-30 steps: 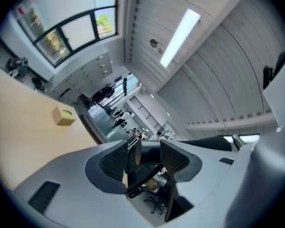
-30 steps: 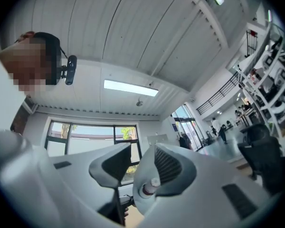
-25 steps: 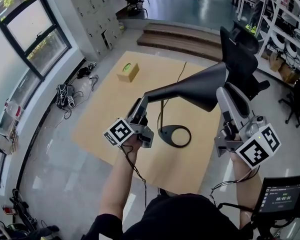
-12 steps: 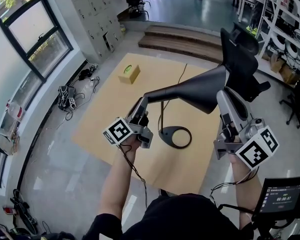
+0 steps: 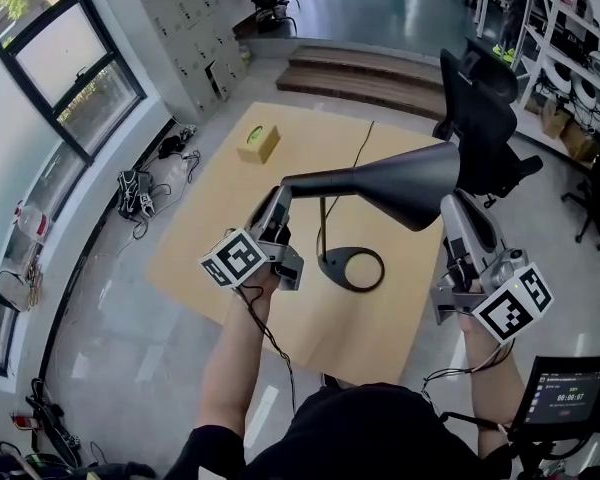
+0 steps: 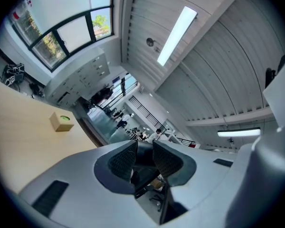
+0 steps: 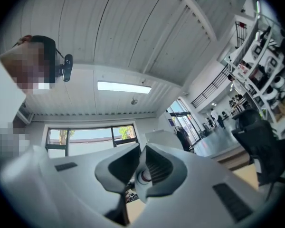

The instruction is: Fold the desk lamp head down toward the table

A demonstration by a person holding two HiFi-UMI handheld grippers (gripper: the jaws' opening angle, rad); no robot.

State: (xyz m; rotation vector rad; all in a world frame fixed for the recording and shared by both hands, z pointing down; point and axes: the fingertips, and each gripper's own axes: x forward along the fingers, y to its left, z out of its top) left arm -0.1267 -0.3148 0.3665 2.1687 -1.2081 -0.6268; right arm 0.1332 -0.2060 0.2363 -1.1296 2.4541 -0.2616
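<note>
Head view: pale wood counter (image 5: 210,228) on grey floor (image 5: 120,368), windows (image 5: 50,68) at left, office chair (image 5: 480,108) beyond. On the counter, a box (image 5: 257,144) and the black desk lamp's ring base (image 5: 352,269); lamp head (image 5: 405,180) raised above, roughly level.

Left gripper view: left gripper (image 6: 144,144), fingers just closed narrow, clamping the lamp arm (image 6: 143,159).

Right gripper view: right gripper (image 7: 141,151), fingers just closed almost together, pinching the lamp head's thin rim.

Our head camera looks steeply down at the table (image 5: 205,208). Cameras close behind the left gripper (image 6: 145,152) and right gripper (image 7: 141,167) jaws tilt up toward the ceiling (image 6: 204,70); the left shares table and box (image 6: 62,121).
</note>
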